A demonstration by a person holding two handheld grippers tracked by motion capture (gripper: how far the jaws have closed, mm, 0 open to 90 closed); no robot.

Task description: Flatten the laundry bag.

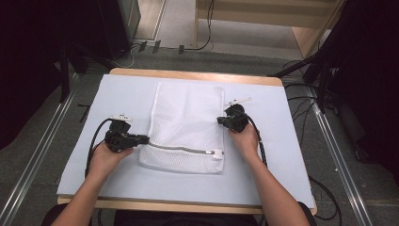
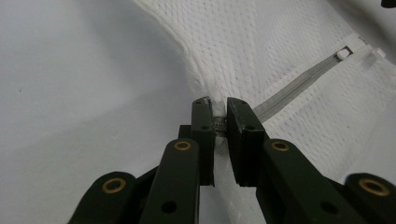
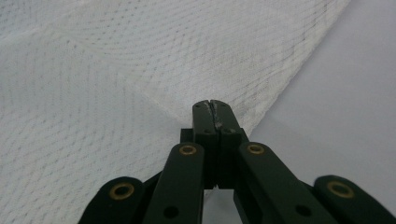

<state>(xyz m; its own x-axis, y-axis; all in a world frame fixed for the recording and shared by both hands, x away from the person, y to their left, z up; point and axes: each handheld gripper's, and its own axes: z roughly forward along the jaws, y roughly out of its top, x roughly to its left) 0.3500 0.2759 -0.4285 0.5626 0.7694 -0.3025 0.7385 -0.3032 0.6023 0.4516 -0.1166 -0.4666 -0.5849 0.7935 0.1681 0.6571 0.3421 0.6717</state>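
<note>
From above, your table point(image 1: 117, 94) is covered by a pale grey sheet with a wooden rim along its edges, and dark floor with cables lies around it. One white mesh laundry bag point(image 1: 186, 125) lies flat at the middle of the sheet — rectangular, fine-netted, with one grey zipper point(image 1: 181, 149) running across its near end to a white pull tab point(image 1: 216, 154). You hold two grippers: the left gripper point(image 1: 143, 139) meets the bag's left edge at the zipper's end, and the right gripper point(image 1: 220, 121) sits at the bag's right edge, farther up.

In the left gripper view, your jaws stand a narrow gap apart with a bunched fold of the mesh bag point(image 2: 261, 42) and the zipper's end pinched between them; the zipper point(image 2: 299, 84) runs away to the upper right towards its tab point(image 2: 343, 53).

In the right gripper view, your jaws are pressed together — a thin edge of the bag's mesh point(image 3: 140, 70) shows in the seam between the tips, and the pale sheet point(image 3: 345, 93) lies to the right.
</note>
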